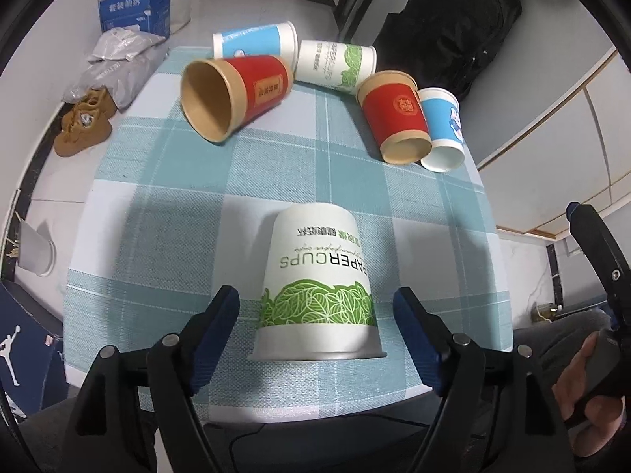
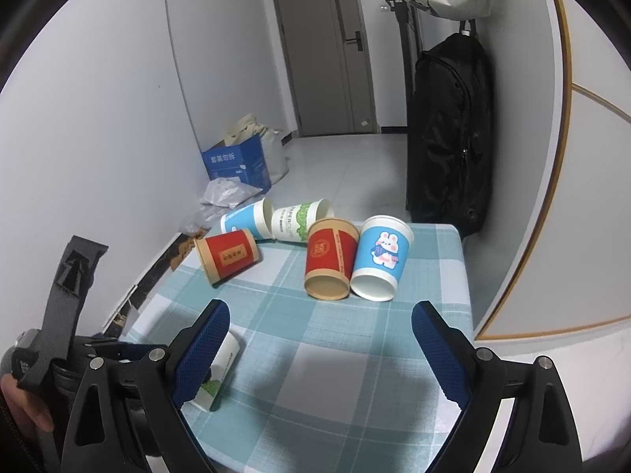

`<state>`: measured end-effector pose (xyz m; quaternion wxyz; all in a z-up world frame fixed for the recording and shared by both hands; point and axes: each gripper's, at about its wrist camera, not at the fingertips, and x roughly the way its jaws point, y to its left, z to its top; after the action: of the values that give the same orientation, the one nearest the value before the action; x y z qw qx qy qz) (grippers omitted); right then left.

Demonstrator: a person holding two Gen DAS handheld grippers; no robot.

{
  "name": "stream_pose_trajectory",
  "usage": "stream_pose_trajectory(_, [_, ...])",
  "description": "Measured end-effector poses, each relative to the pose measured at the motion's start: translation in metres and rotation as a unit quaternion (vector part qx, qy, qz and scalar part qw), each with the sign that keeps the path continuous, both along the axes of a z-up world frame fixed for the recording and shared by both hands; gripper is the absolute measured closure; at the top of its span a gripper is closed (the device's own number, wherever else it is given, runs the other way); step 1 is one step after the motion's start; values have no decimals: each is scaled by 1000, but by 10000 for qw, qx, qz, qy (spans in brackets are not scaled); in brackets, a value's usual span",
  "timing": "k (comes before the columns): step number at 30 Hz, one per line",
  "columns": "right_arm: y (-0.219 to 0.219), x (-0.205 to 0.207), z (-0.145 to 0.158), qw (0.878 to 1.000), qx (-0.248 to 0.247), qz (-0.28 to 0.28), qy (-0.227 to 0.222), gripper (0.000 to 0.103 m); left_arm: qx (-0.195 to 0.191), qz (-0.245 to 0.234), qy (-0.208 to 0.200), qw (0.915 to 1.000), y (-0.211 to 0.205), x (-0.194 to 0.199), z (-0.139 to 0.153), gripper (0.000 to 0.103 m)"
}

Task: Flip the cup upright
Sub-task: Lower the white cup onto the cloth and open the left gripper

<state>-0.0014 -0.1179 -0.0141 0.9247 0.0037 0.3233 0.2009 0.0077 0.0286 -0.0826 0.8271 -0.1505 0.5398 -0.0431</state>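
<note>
White paper with a green leaf band, the cup (image 1: 317, 287) is standing mouth-down on the checked desk (image 1: 165, 205) near its front edge, its print reading upside down. Nothing of the flip is looking done yet: the left gripper (image 1: 315, 307) is sitting with its jaws spread wide on either side of the cup, neither pad touching the wall. Closing on it, lifting, turning it over and setting it down on its base all appear to be left.

Five other cups are lying tipped at the far side, among them a red cup (image 1: 232, 98) with its mouth facing the camera and a blue rabbit cup (image 2: 380, 258).

From the left wrist, the whole upside-down cup is showing, centred between the jaws. From the right wrist, only a sliver of it (image 2: 221, 370) is peeking past the left finger, while the right gripper (image 2: 321, 349) is hanging with jaws wide apart over bare cloth, holding nothing.
</note>
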Motion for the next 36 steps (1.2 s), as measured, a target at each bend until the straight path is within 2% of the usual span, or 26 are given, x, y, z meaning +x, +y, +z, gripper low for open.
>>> stream_pose_trajectory(3, [-1, 0, 1, 10000, 49, 17, 5, 9, 178, 106, -240, 9995, 2, -4, 13, 26])
stream_pose_trajectory(6, [0, -1, 1, 10000, 61, 59, -9, 9, 373, 212, -761, 9962, 3, -13, 37, 26])
stream_pose_trajectory(10, [1, -6, 4, 9997, 77, 154, -143, 9, 699, 447, -1510, 9850, 6, -28, 73, 26])
stream_pose_trajectory(15, [8, -14, 11, 9984, 180, 394, -356, 9, 1154, 820, -2072, 9680, 12, -44, 99, 26])
stream_pose_trajectory(20, [19, -23, 16, 9958, 305, 728, -466, 9, 1244, 1015, -2352, 9586, 23, -53, 104, 17])
stream_pose_trajectory(27, [34, -32, 14, 9929, 302, 1048, -466, 9, 1460, 1037, -2427, 9534, 28, -61, 99, 17])
stream_pose_trajectory(31, [41, -32, 9, 9931, 213, 1087, -395, 9, 1725, 1013, -2637, 9436, 26, -69, 104, 17])
stream_pose_trajectory(36, [50, -33, 5, 9894, 273, 1400, -275, 9, 1647, 1042, -2624, 9451, 33, -71, 105, 17])
